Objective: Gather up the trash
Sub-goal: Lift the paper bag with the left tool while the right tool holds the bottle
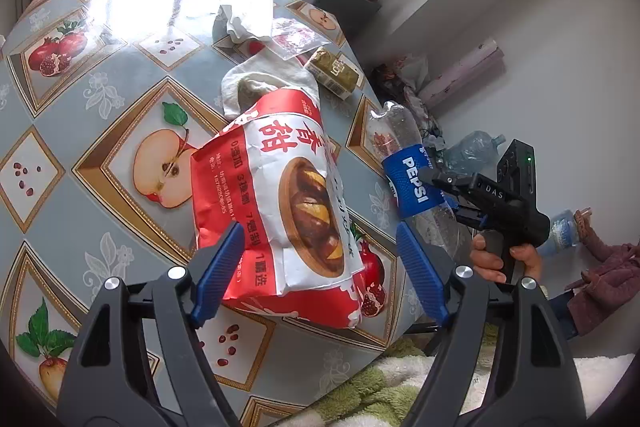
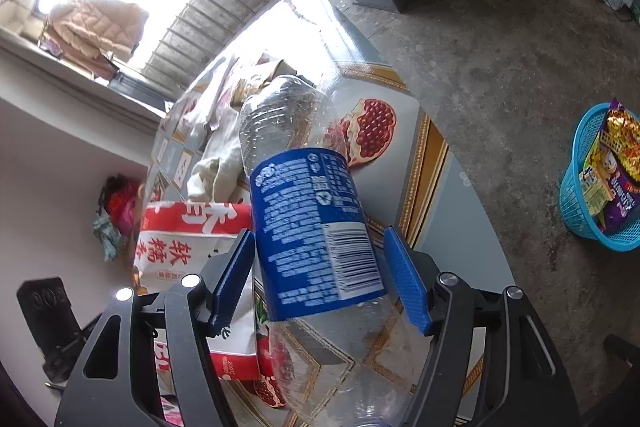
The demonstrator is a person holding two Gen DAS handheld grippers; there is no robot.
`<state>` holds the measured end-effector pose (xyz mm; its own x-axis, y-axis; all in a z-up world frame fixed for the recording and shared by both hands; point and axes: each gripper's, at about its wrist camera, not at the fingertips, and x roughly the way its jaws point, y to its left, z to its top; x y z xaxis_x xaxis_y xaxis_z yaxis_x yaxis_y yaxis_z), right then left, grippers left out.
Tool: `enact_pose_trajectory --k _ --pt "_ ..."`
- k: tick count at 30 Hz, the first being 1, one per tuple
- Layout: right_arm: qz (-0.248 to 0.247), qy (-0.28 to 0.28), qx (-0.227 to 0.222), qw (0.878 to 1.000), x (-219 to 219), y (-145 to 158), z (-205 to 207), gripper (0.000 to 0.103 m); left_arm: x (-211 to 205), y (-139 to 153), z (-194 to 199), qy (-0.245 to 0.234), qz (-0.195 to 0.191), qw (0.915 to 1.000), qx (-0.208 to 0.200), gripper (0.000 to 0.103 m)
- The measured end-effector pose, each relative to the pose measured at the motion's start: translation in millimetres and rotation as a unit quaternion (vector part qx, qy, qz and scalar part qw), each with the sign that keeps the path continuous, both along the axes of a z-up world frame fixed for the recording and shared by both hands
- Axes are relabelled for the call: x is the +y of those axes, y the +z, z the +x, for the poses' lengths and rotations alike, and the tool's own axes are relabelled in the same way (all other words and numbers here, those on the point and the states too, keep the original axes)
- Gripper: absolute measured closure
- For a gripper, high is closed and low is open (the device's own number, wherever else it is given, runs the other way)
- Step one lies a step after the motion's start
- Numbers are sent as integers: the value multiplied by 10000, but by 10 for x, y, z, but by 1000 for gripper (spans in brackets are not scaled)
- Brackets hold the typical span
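Left gripper (image 1: 320,267): jaws spread wide, straddling the red-and-white printed paper bag (image 1: 280,203) without pressing it.
Right gripper (image 2: 324,275): jaws around the clear plastic Pepsi bottle (image 2: 316,223); left pad touching the label, right pad apart; bottle not clamped.
Bottle: tilted over the fruit-patterned tabletop (image 2: 424,163) edge.
Blue plastic basket (image 2: 576,203): on floor, holding wrappers.

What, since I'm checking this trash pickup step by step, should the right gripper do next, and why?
Probably close the right gripper on the bottle. The bottle sits between its jaws at the blue label, but the right-hand pad seems to stand just clear of it, so lifting now toward the blue basket could drop it.
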<state>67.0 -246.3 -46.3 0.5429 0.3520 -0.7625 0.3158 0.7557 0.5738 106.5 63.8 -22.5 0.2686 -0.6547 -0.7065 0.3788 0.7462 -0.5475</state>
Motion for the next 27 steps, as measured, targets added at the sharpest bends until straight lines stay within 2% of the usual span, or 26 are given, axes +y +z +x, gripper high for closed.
enact_pose_trajectory --k 9,17,22,27 --pt "-224 315 15 9992 120 -21 -16 38 0 -22 26 24 36 10000 -12 30" --pt "-181 370 -48 9991 104 -35 -56 41 9 -26 29 52 54 10000 -65 30" --pt "-167 331 -101 9993 69 -36 -91 41 -86 -15 27 88 266 9994 -180 27" --pt "-162 359 -115 9992 63 -40 -105 41 -264 -50 31 58 815 9949 -589 26"
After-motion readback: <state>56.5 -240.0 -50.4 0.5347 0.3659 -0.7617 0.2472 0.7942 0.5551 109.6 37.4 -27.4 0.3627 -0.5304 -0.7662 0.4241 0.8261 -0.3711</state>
